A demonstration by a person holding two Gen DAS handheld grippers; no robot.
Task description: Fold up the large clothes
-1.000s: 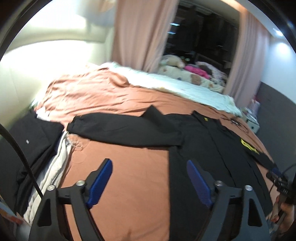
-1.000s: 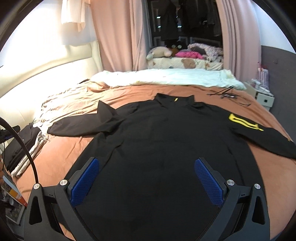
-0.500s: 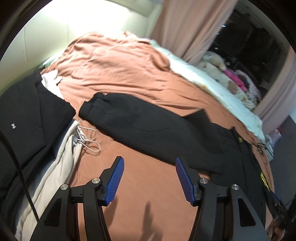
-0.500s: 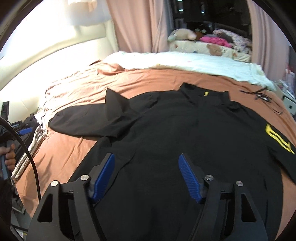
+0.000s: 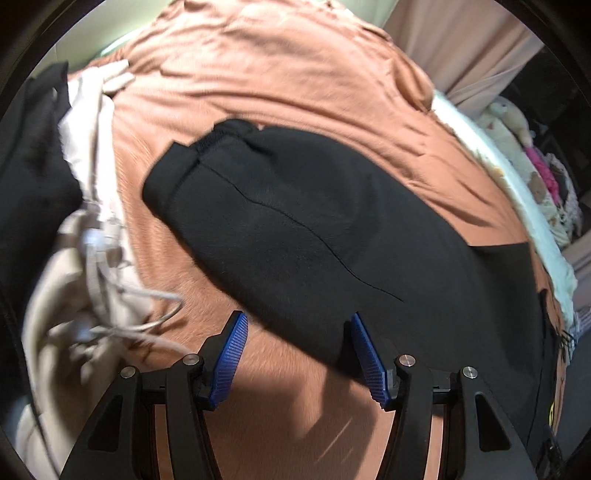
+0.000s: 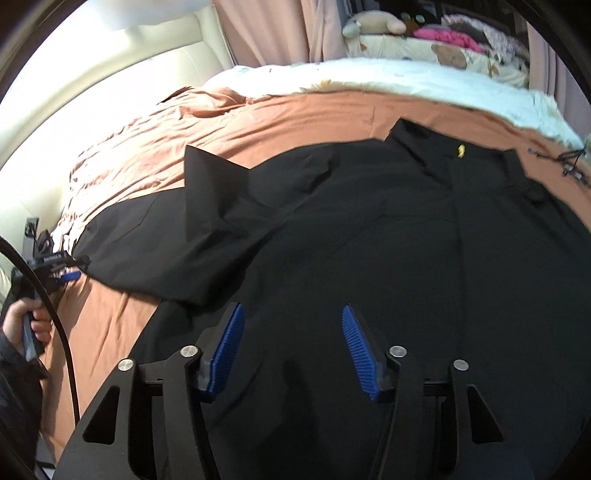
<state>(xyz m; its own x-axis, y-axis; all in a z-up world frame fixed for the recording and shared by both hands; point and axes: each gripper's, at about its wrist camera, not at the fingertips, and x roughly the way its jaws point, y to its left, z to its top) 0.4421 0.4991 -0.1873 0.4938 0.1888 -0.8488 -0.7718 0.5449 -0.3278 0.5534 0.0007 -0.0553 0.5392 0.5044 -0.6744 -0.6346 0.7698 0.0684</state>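
The left gripper (image 5: 297,323), jaws spread, has been lowered toward the black fabric sleeve (image 5: 295,229), whose length runs diagonally just ahead.

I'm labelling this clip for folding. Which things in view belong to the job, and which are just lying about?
Part of the job:
black garment, spread flat on the bed
its sleeve
left tool, open at the sleeve
right tool, open over the body

Lying about:
pile of clothes at the bed's edge
white blanket
stuffed toys
cables
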